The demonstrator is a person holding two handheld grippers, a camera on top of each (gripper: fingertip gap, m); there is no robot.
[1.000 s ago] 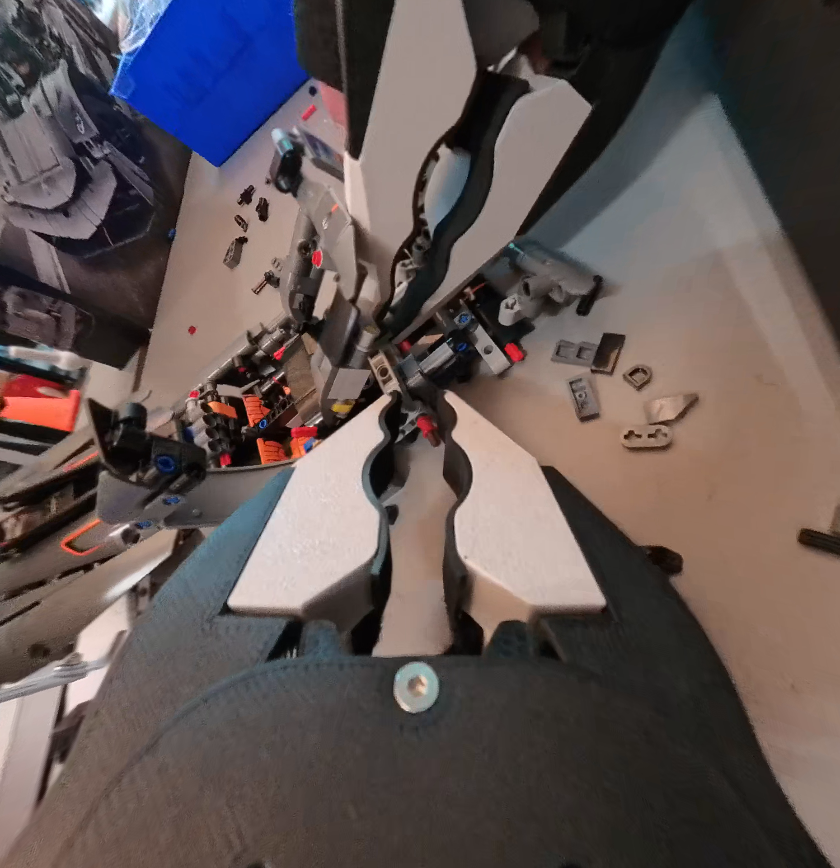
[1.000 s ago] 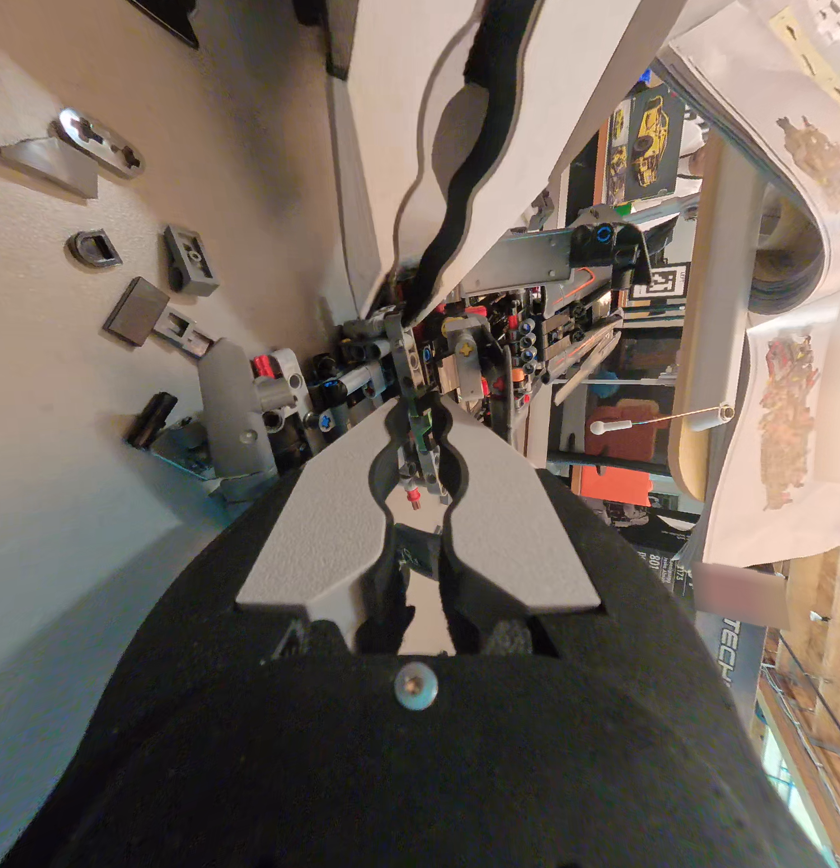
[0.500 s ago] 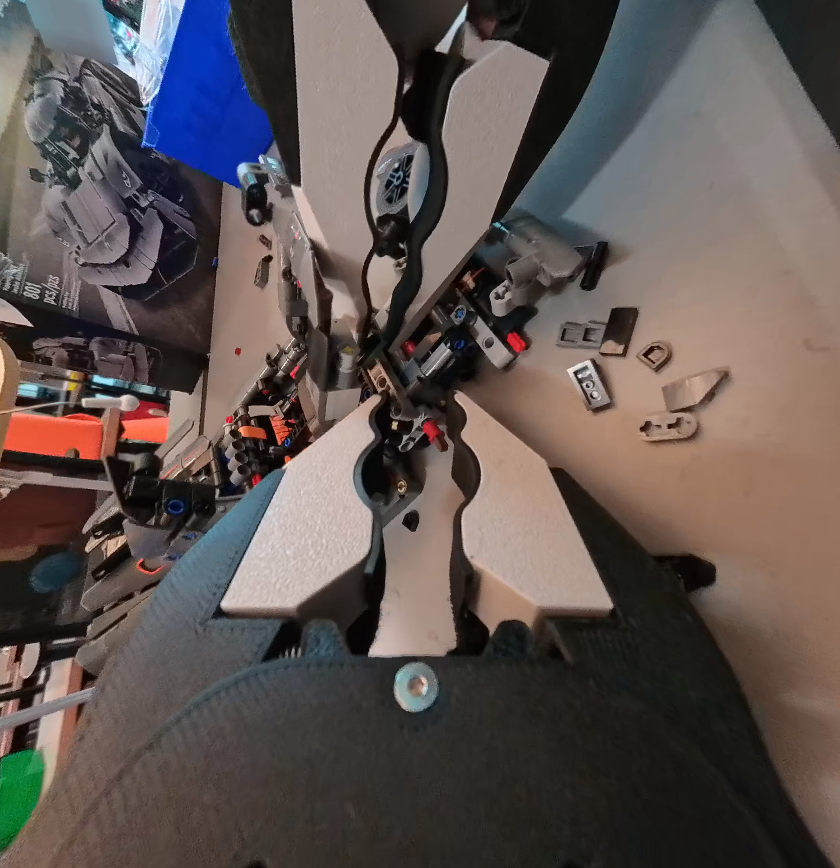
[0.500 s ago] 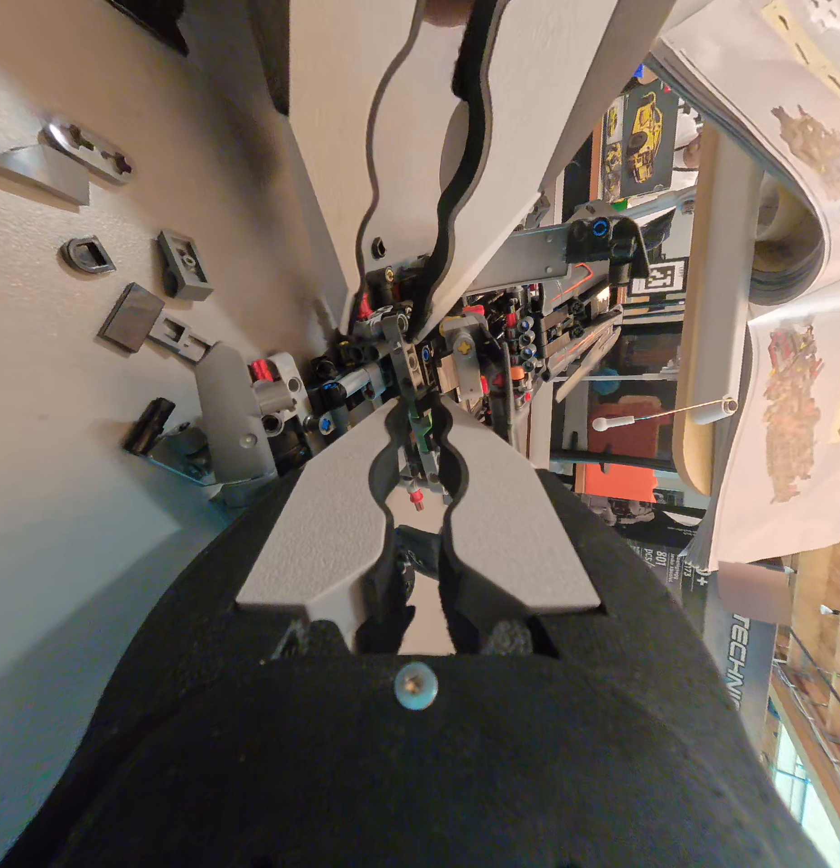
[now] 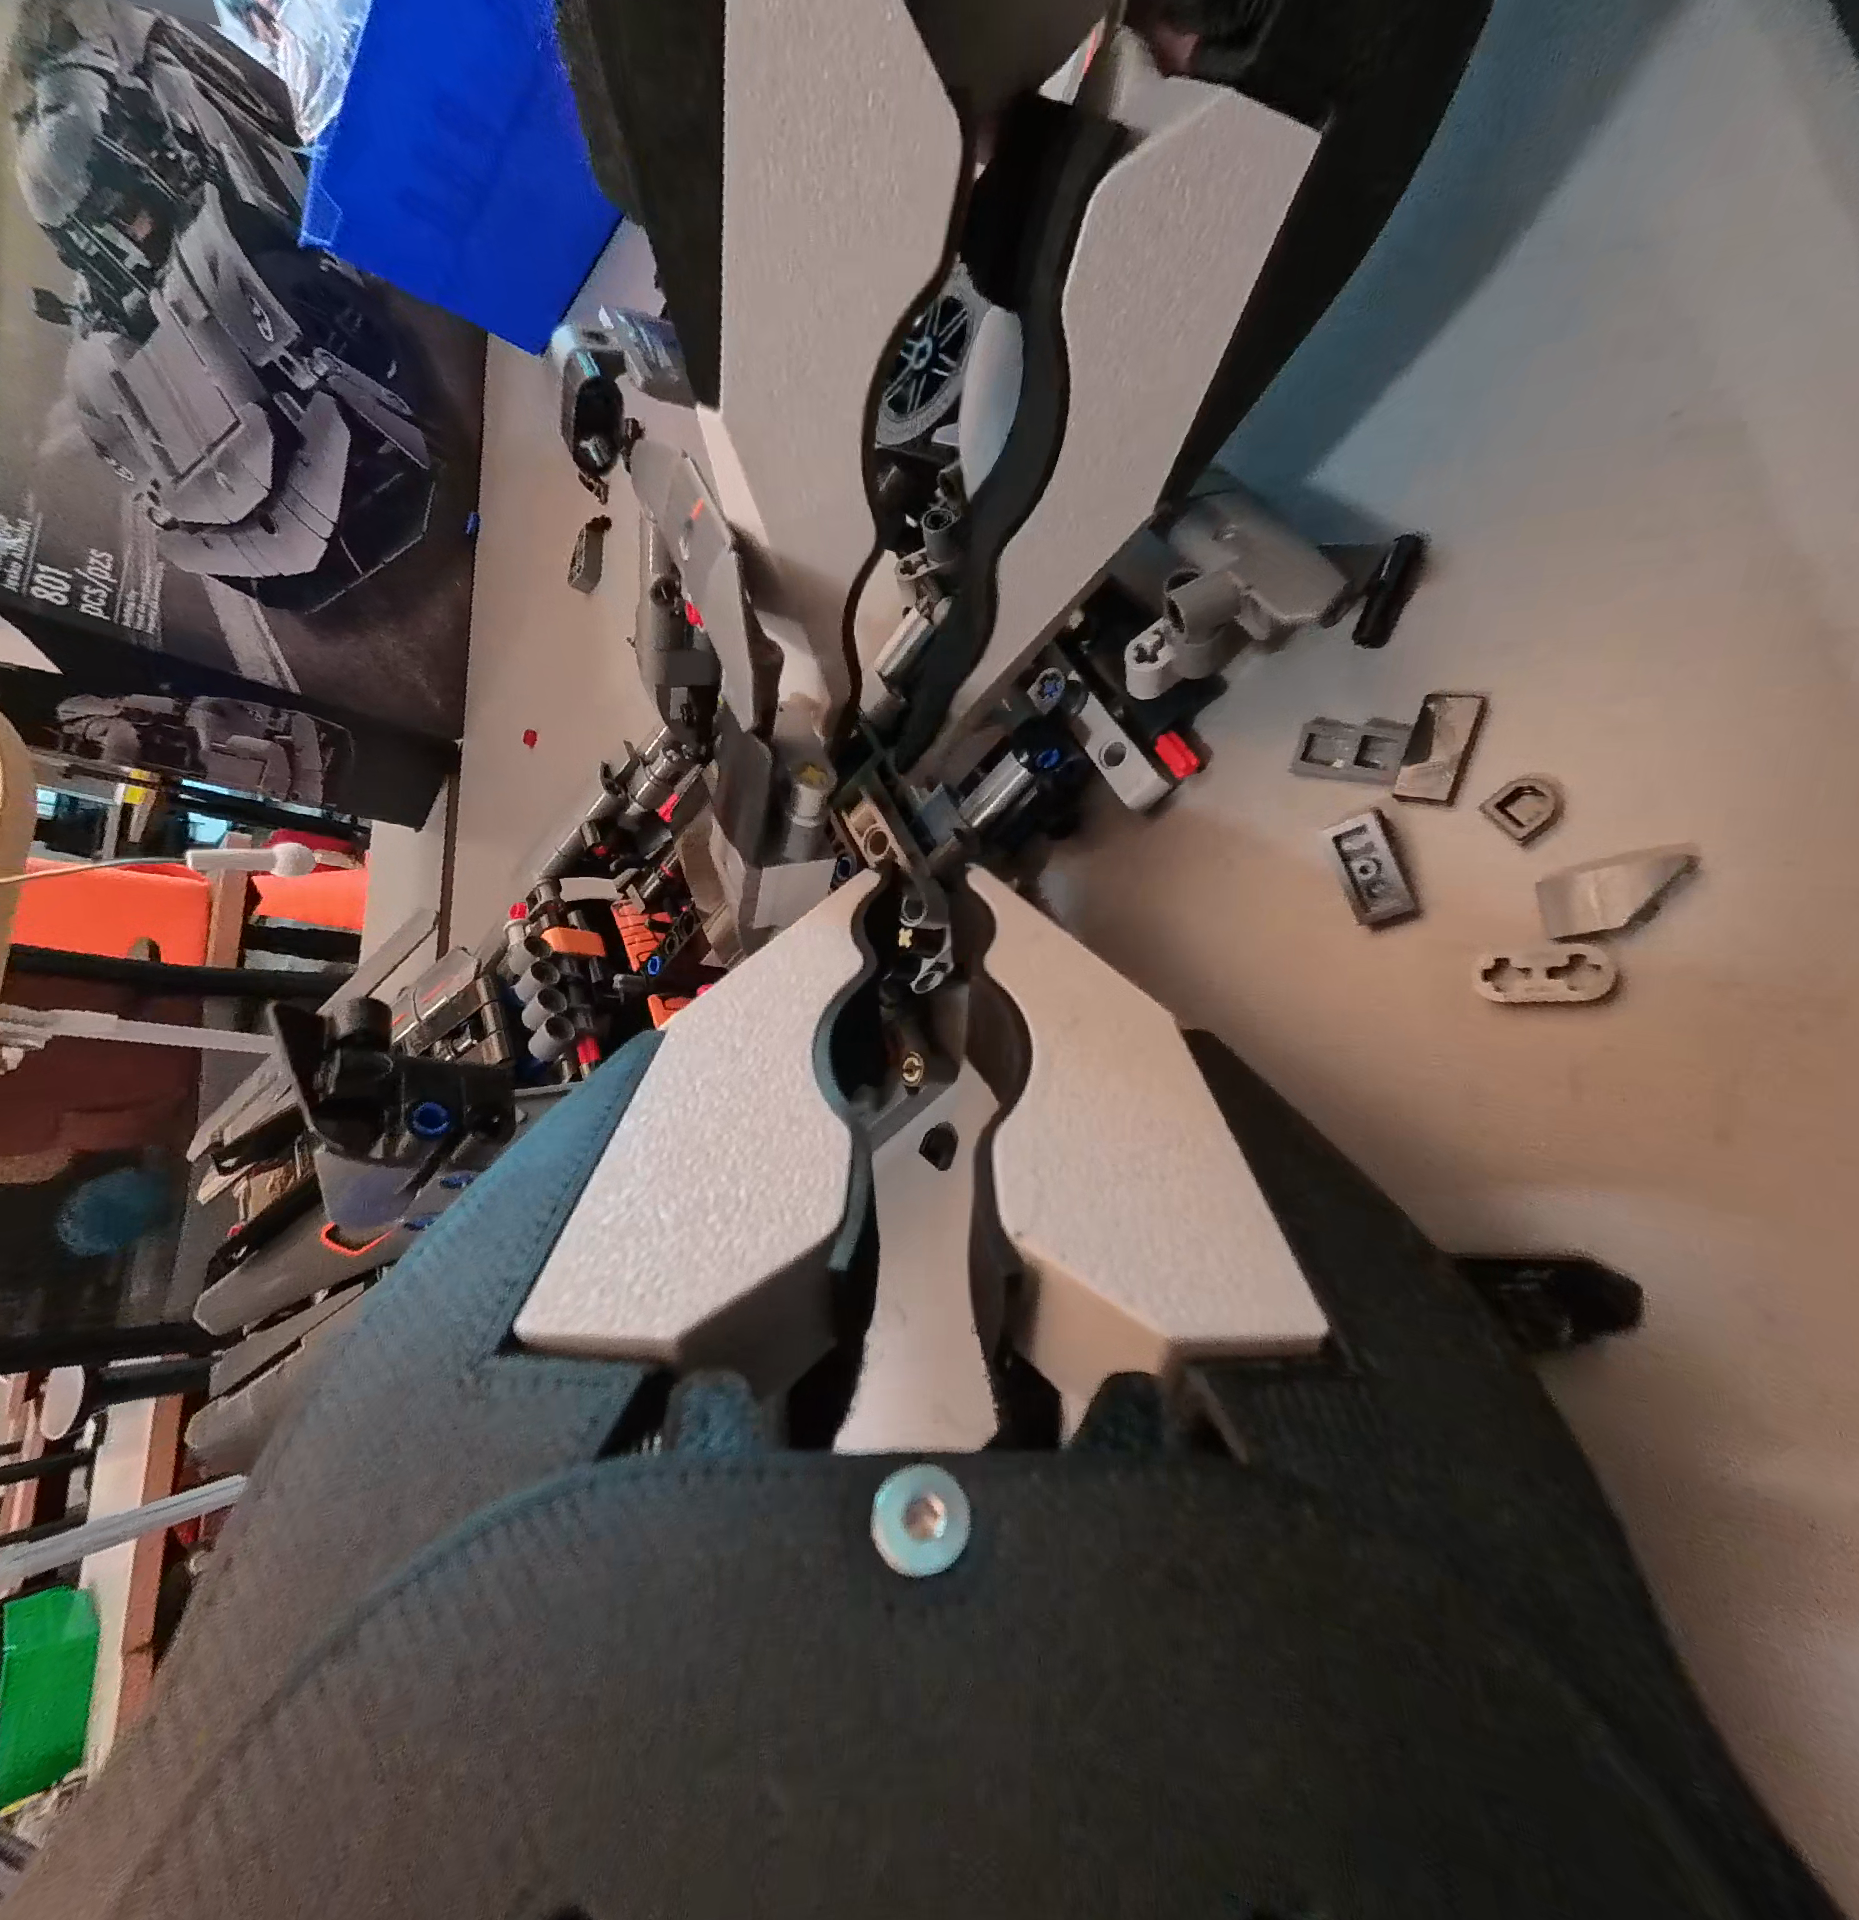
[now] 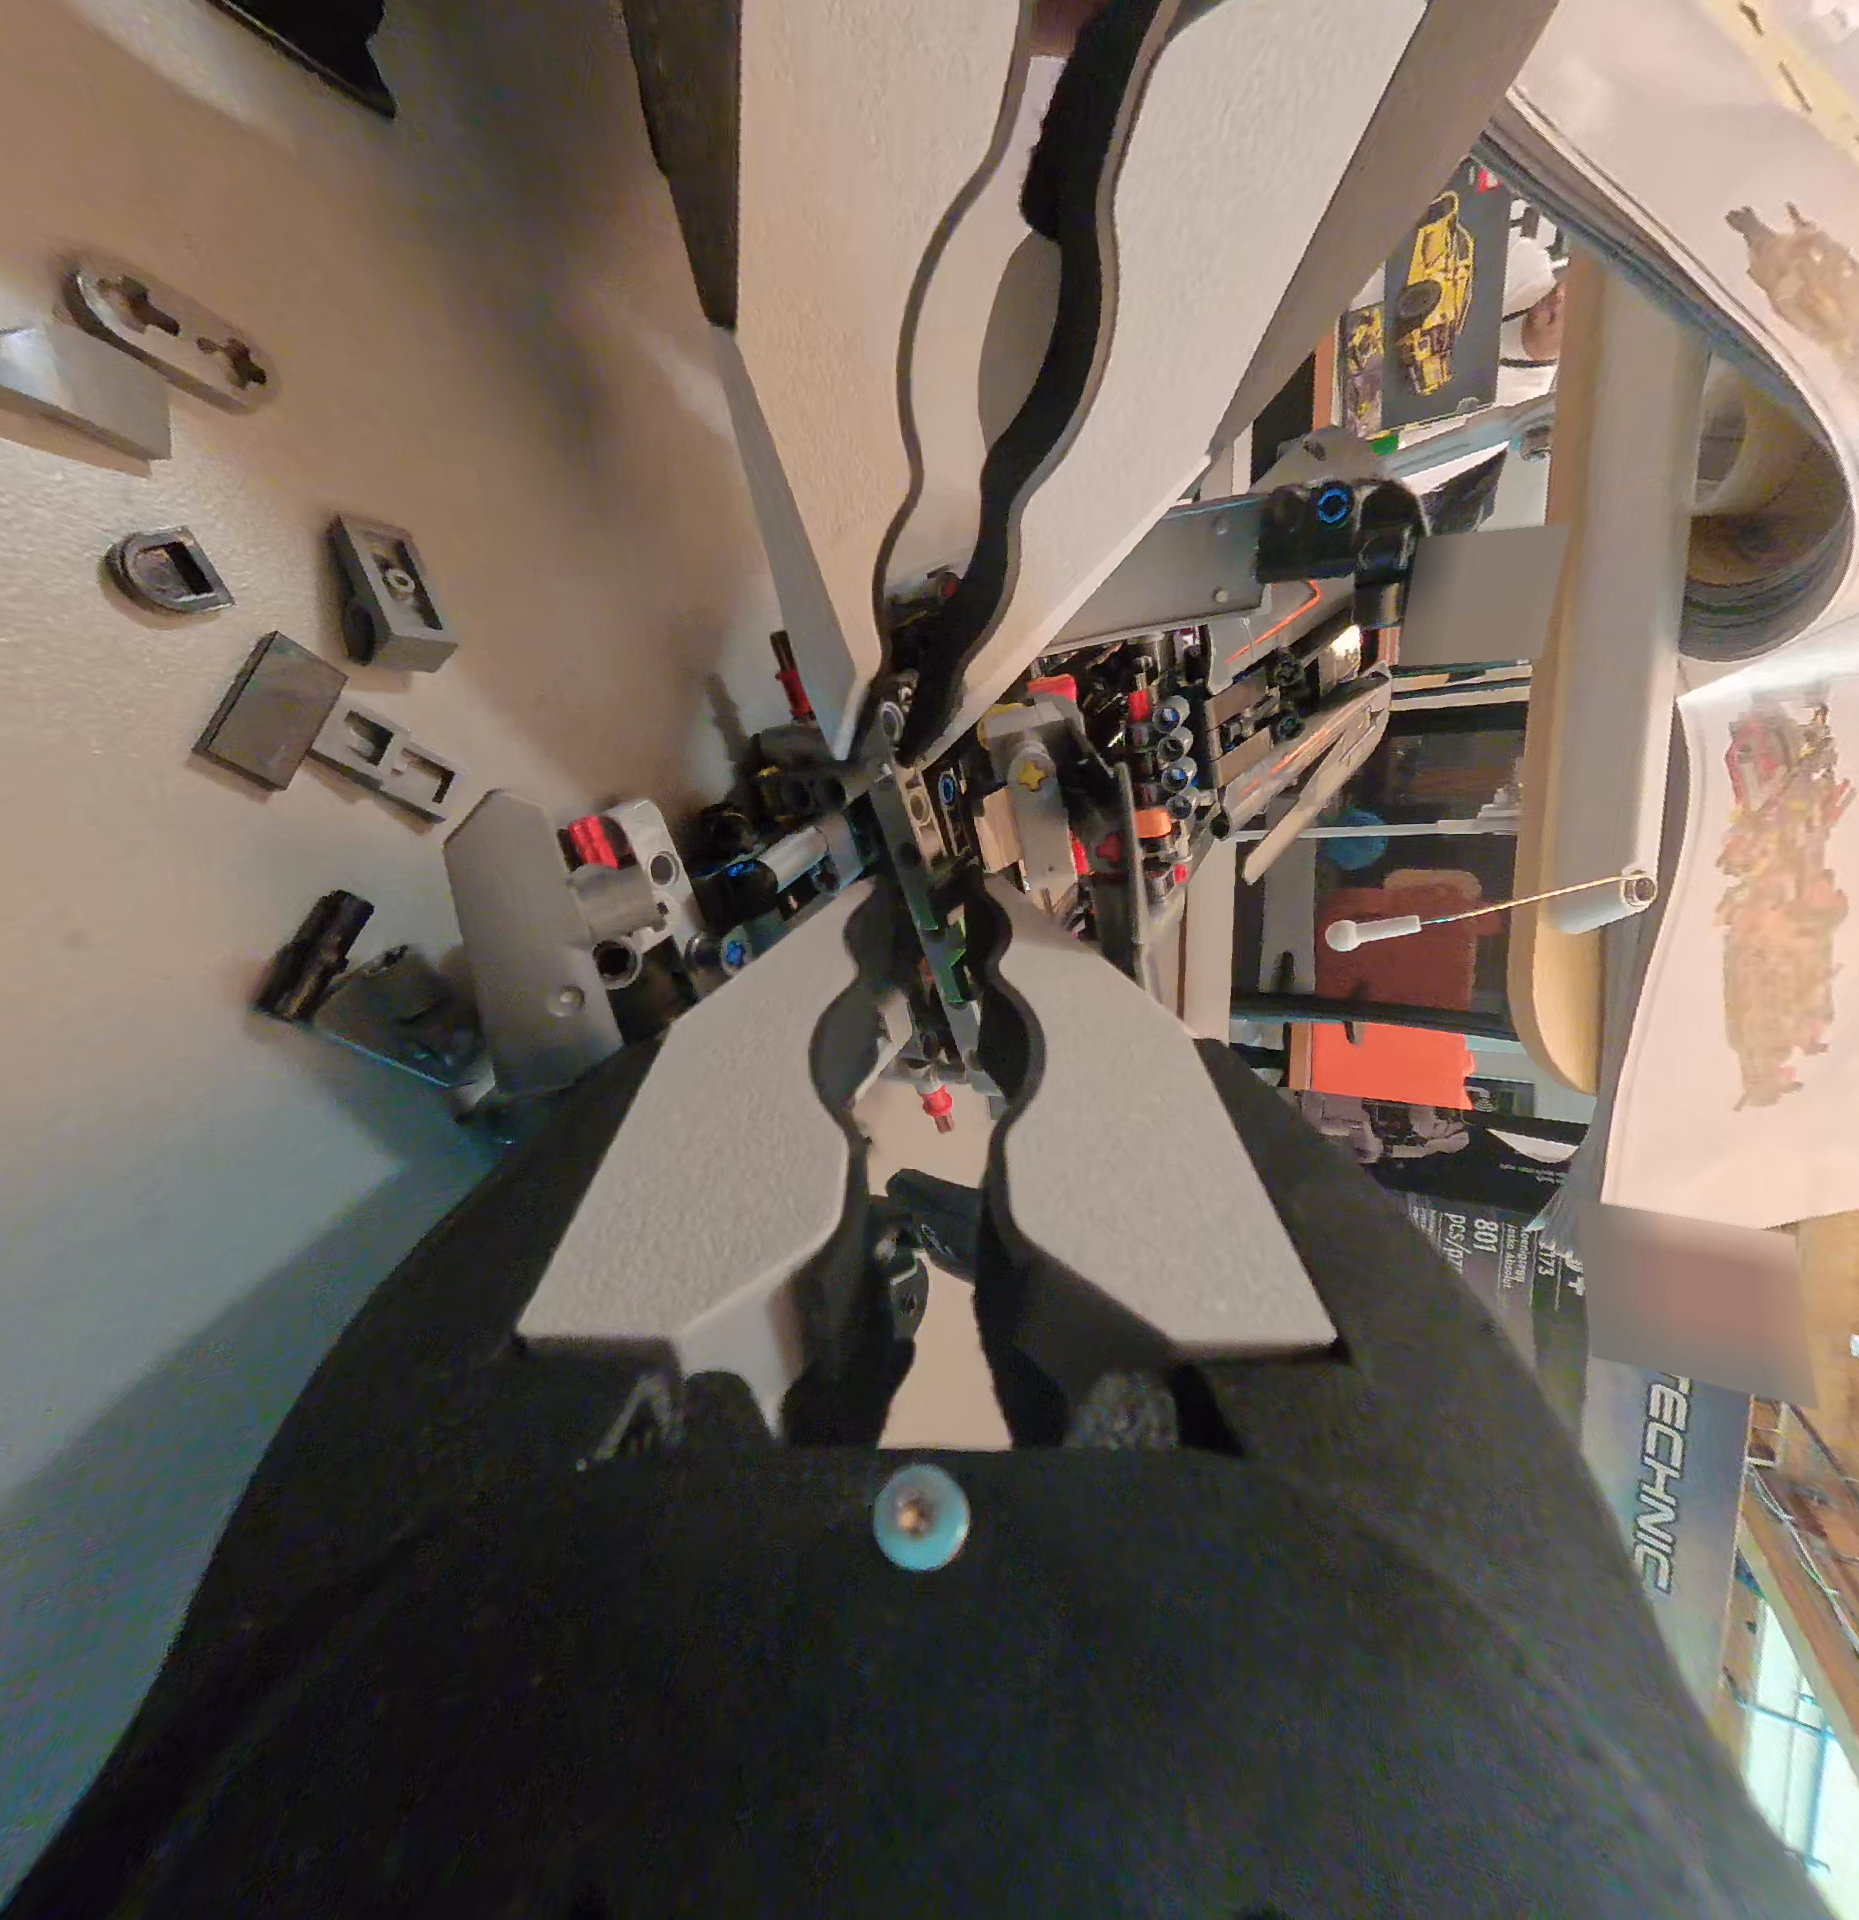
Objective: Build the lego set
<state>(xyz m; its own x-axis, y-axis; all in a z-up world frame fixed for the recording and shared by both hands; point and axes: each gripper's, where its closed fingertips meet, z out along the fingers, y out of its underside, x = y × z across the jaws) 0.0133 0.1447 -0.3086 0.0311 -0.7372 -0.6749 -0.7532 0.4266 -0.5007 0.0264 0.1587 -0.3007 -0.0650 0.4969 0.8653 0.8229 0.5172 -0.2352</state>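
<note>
Approach to the half-built grey and black Lego vehicle assembly (image 5: pixel 800 790) is blocked head-on: the opposing grey-fingered gripper (image 5: pixel 873 748) meets it tip to tip. Loose small grey Lego plates (image 5: pixel 1424 831) lie scattered on the beige tabletop (image 5: pixel 1683 1091), which has open room beyond them. A blue plastic bin (image 5: pixel 457 177) and a dark printed set box (image 5: pixel 198 343) close the far side.

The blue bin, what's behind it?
Behind the blue bin stands a dark box with a grey car pictured on it, plus some clear plastic at the bin's top edge. The box's part behind the bin is covered, so I can't see it.
</note>
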